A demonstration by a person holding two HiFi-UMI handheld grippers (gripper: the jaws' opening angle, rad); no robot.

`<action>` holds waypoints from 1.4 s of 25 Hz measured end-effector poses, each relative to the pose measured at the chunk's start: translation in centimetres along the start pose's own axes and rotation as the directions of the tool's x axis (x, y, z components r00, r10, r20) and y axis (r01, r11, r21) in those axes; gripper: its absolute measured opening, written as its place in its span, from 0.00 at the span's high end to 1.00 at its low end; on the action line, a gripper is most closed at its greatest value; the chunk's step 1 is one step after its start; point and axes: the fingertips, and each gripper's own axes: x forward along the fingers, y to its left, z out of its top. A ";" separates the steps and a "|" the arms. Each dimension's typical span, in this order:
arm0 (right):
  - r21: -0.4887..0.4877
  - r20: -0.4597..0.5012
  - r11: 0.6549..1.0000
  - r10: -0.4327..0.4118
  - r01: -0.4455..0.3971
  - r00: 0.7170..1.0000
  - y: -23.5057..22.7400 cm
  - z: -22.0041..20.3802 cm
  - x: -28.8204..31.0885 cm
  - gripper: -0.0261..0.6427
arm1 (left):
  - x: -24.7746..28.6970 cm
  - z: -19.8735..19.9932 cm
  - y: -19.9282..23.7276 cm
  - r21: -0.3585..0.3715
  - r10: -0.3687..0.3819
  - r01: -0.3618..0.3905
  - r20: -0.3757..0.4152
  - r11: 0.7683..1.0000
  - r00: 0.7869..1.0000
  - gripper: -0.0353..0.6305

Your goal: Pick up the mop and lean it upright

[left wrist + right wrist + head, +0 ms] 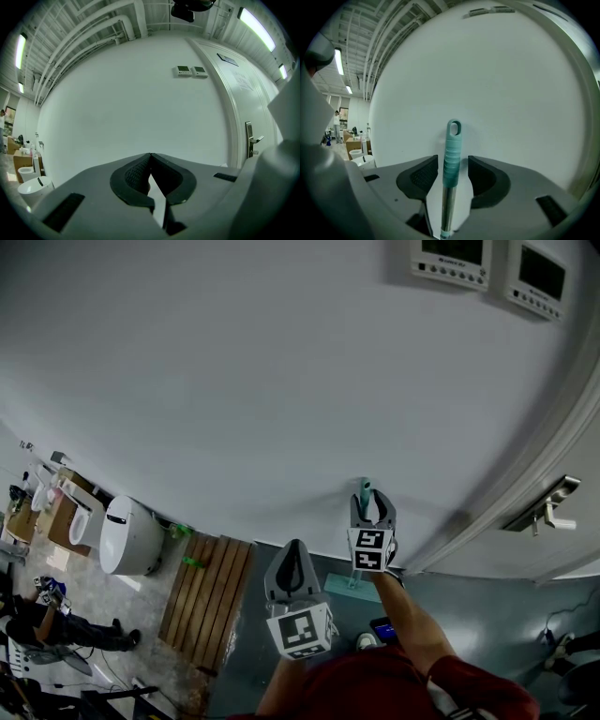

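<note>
The right gripper jaws are gaping round the likely light, stiff mop's ribbed grip, a good hold, while the left gripper jaws are touching.

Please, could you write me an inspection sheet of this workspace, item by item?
Surface: grey floor; white wall in front.
Job's things: mop handle upright close to the wall; teal mop head on the floor.
Clutter: wooden slat board, toilet, cardboard boxes.
Grippers: right gripper open, the handle between its jaws with gaps on both sides; left gripper shut, empty.
Cables: thin line on the floor at the right, perhaps a cable.
Surroundings: door handle, two wall panels.
</note>
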 end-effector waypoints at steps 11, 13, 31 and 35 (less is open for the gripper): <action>0.017 0.011 1.000 0.016 -0.016 1.000 0.2 0.2 -0.8 0.66 | 0.0 0.2 0.3 0.007 0.006 -0.006 0.003 1.000 1.000 0.93; 0.018 0.013 1.000 0.022 -0.022 1.000 0.3 0.3 -1.3 0.66 | 0.0 0.2 0.2 0.009 0.003 -0.003 0.002 1.000 1.000 0.93; 0.046 0.068 0.988 0.142 -0.146 0.987 1.8 2.3 -13.1 0.66 | 0.2 0.2 0.7 0.007 0.009 -0.009 0.009 1.000 1.000 0.93; 0.037 0.089 0.988 0.147 -0.151 0.985 1.7 3.1 -13.8 0.66 | 0.3 0.0 0.5 0.004 0.005 -0.005 0.005 1.000 1.000 0.93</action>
